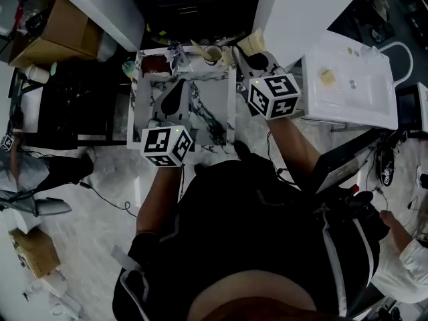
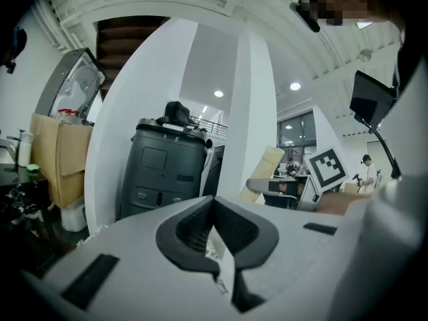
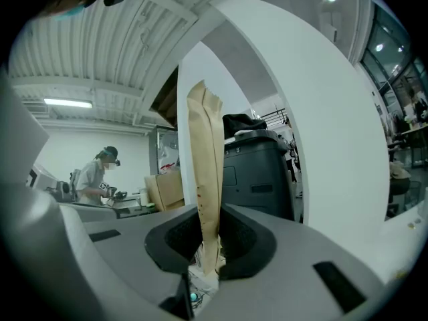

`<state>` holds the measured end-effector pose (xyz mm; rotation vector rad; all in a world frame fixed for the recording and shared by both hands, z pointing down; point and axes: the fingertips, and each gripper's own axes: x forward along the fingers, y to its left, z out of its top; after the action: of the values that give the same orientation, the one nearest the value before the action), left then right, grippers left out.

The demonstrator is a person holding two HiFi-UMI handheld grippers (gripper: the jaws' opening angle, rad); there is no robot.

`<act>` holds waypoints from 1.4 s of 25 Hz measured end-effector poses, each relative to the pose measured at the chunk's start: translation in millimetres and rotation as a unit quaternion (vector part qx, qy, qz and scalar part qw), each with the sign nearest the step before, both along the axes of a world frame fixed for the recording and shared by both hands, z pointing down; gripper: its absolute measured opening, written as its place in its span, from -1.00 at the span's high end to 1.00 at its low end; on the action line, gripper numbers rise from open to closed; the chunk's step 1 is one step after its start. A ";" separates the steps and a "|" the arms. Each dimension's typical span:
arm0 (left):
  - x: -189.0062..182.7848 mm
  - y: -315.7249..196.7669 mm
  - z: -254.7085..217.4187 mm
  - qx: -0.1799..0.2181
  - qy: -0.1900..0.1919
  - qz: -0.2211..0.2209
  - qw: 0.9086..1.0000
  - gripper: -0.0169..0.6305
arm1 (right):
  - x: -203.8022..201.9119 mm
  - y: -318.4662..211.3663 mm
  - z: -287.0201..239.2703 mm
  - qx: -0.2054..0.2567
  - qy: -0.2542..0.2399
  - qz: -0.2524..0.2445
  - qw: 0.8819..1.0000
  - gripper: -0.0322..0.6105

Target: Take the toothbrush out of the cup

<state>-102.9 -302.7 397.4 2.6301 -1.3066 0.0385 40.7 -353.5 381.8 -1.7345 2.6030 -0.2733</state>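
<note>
The right gripper (image 3: 208, 239) pinches only the lower end of the tall tan paper-like toothbrush (image 3: 206, 152), so it may pivot loose, while the left gripper (image 2: 215, 229) sits closed, empty.

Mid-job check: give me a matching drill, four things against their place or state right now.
1 left gripper
2 right gripper
3 small round cup
4 white sink basin

A shut on a tan paper-like strip
B at the far edge of the marble-patterned tabletop
C shut, nothing held
D right of the tabletop

Pairs: 1-C, 2-A, 3-B, 4-D
</note>
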 end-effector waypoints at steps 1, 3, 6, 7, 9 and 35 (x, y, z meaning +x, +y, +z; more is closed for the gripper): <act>-0.6 0.7 -2.1 0.004 0.000 0.003 1.000 0.93 | -0.1 4.4 -2.7 0.003 -0.001 0.003 1.000 0.72; -2.4 0.4 -6.2 0.009 0.001 0.008 1.000 0.93 | -1.2 10.8 -7.5 0.007 -0.005 0.010 1.000 0.72; -5.4 -2.1 -11.2 0.013 0.006 0.014 1.000 0.93 | -5.4 17.6 -13.3 0.010 -0.006 0.016 1.000 0.72; -6.0 -1.7 -12.5 0.014 0.007 0.016 1.000 0.93 | -6.6 20.8 -14.7 0.011 -0.006 0.018 1.000 0.72; -6.1 0.3 -14.7 0.016 0.009 0.022 1.000 0.93 | -7.4 28.1 -17.5 0.010 -0.008 0.021 1.000 0.72; 27.3 -66.7 60.7 -0.047 -0.038 -0.033 0.998 0.65 | 22.4 16.3 -0.9 -0.008 0.000 0.014 1.000 0.72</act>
<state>-75.6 -369.4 458.2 2.5275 -1.3806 0.1859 63.1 -337.2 381.0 -1.7754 2.5807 -0.2947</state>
